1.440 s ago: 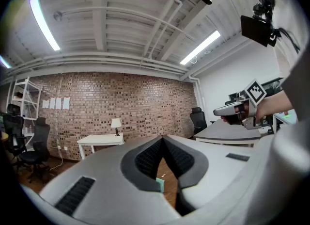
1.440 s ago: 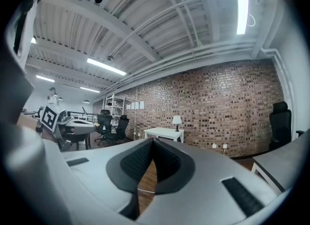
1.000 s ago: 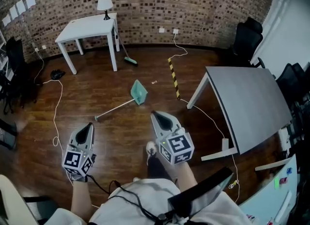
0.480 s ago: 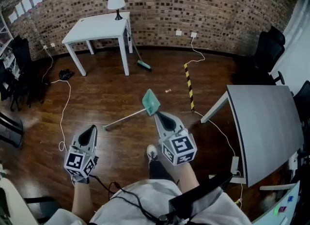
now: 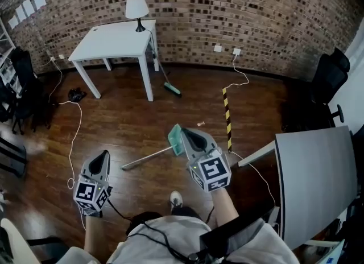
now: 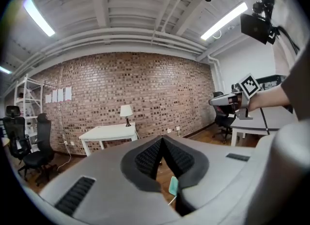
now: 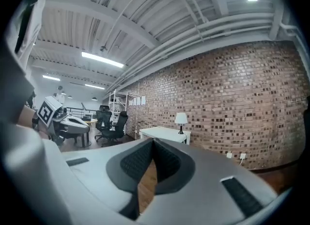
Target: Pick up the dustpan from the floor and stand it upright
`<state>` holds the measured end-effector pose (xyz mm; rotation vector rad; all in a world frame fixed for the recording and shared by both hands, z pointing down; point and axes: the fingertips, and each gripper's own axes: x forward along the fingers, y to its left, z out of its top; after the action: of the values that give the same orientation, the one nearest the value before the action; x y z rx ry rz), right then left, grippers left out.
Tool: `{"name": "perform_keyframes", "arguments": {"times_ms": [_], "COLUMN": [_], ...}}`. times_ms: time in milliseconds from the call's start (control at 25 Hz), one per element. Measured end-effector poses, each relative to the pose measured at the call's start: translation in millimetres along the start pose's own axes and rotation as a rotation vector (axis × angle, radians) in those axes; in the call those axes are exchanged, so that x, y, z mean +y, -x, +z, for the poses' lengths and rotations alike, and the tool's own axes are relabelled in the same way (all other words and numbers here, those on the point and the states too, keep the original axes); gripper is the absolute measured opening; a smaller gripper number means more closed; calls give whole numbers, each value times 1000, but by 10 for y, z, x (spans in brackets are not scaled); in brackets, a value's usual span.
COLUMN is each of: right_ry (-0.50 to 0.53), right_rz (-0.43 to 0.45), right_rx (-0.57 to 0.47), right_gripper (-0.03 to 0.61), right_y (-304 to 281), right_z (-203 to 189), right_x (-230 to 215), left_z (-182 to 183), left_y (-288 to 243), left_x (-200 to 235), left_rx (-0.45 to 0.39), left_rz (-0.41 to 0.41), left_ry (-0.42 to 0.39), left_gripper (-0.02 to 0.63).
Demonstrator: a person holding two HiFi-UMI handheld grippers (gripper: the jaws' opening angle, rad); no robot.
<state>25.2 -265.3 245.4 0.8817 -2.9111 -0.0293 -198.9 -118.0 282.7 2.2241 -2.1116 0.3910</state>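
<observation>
The teal dustpan [image 5: 174, 139] lies flat on the wooden floor, and its long pale handle [image 5: 145, 159] runs off to the lower left. In the head view my right gripper [image 5: 184, 132] hovers over the pan's right edge, its jaws shut and holding nothing. My left gripper [image 5: 104, 155] is off to the left, beyond the handle's end, also shut and empty. In the left gripper view a sliver of the dustpan [image 6: 173, 185] shows below the shut jaws [image 6: 162, 139], and the right gripper [image 6: 228, 101] is off to the right. The right gripper view shows shut jaws [image 7: 153, 142] and bare floor.
A white table [image 5: 116, 38] with a lamp [image 5: 136, 8] stands at the brick wall, with a broom [image 5: 170, 89] beside it. A yellow-black strip [image 5: 227, 115] and cables [image 5: 73, 137] lie on the floor. A grey table [image 5: 318, 172] is at right, office chairs [image 5: 23, 86] at left.
Both grippers were carried forward across the room. The dustpan has come nearer in the head view and now lies just under the right gripper's tip. Both pairs of jaws stayed shut.
</observation>
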Motion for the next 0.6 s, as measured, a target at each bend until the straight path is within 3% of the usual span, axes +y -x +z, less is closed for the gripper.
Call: {"name": "perform_keyframes", "arguments": {"times_ms": [80, 240, 400, 600], "right_ry": [2, 15, 5, -1], "right_rz": [4, 17, 0, -19], "right_rx": [4, 36, 49, 64], "right_gripper": [8, 8, 8, 8], "right_y": [-177, -439, -573, -699], "right_z": [-26, -140, -177, -160], "right_x": [-88, -137, -122, -58], "left_z": [-19, -119, -293, -367], "left_y": [-117, -250, -345, -368], "left_x": [107, 387, 548, 737], "left_rx": [0, -13, 60, 55], "left_rz": [9, 39, 54, 48], "left_ry": [30, 187, 136, 184], "left_gripper": [-6, -6, -6, -6]}}
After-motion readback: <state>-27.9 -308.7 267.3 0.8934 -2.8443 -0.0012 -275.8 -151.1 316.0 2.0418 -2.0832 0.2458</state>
